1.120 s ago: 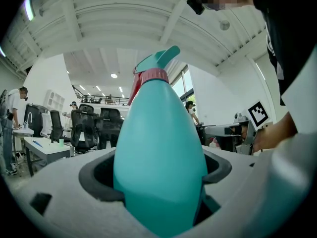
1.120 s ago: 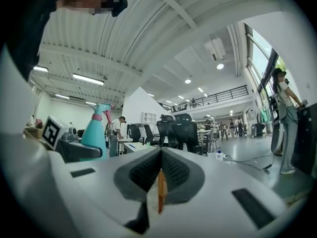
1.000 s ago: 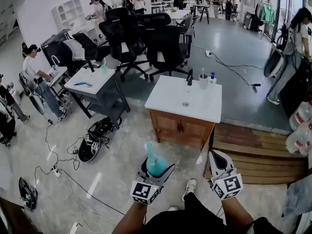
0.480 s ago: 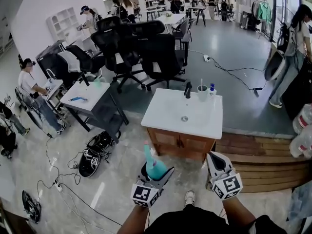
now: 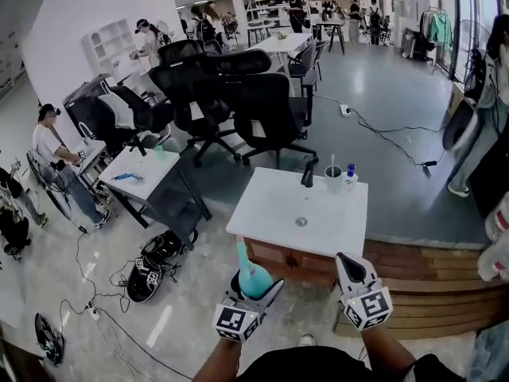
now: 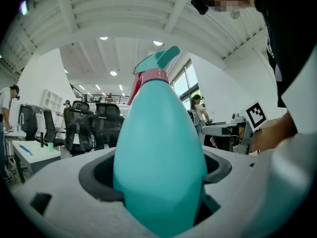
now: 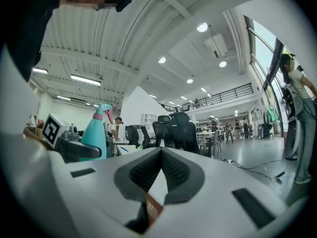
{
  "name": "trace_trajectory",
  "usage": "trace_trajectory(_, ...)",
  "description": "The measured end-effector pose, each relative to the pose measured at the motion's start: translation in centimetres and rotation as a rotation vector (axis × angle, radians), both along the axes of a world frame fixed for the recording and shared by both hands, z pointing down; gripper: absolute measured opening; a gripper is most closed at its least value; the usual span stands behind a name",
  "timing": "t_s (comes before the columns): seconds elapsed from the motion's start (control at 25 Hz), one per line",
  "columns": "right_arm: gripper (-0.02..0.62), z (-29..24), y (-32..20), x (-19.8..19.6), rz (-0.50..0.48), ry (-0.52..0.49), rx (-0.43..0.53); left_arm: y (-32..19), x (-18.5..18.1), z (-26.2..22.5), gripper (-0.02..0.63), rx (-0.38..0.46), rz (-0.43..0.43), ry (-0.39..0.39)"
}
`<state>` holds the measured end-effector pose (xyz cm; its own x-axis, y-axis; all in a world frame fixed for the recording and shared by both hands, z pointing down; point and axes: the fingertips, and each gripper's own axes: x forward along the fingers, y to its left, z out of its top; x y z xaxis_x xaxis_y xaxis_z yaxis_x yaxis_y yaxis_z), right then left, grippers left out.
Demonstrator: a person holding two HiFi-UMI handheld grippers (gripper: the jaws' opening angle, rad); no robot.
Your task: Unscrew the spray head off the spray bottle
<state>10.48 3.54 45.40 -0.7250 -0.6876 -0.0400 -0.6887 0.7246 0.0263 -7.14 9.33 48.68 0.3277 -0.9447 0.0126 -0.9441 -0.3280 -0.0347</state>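
A teal spray bottle [image 5: 253,275] with a pink collar and a teal spray head [image 6: 156,65] stands upright between the jaws of my left gripper [image 5: 253,286], which is shut on its body [image 6: 158,152]. In the head view this gripper is low and centre-left, above the floor. My right gripper [image 5: 351,268] hangs a little to its right with its jaws shut and nothing between them [image 7: 161,170]. The right gripper view shows the bottle [image 7: 96,133] off to the left. Both grippers point level toward a white-topped cabinet.
The white-topped wooden cabinet [image 5: 278,213] stands just ahead, with a black tap [image 5: 307,174], a cup [image 5: 332,178] and a small bottle [image 5: 347,177] at its far edge. Wooden steps [image 5: 429,281] lie right. Office chairs [image 5: 238,94], a low table [image 5: 139,169], floor cables and several people are around.
Both grippers have moved forward together, and the white-topped cabinet is nearer. The bottle stays in the left gripper; the right stays shut.
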Motion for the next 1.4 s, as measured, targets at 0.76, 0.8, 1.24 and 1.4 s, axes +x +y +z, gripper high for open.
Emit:
trace_trajectory(0.76,0.006,2.9,-9.0,-1.2,-0.052,0.040,-0.059,-10.3,0.6,2.8,0.436,-0.032,0.057,0.032)
trace_trajectory(0.8,0.006,2.9,-9.8,-1.5,-0.048,0.045,-0.056,-11.3,0.3,2.9,0.436,-0.031,0.063,0.035)
trace_trajectory(1.24,0.005,2.3,-20.1,-5.9,0.097,0.048,-0.084,-22.7,-4.9,2.4,0.436,-0.039,0.211,0.003)
trace_trajectory(1.4,0.005,2.1,-23.4,-8.5,0.137,0.040,-0.084,-26.6,-7.8,2.1,0.436,-0.043,0.256,-0.014)
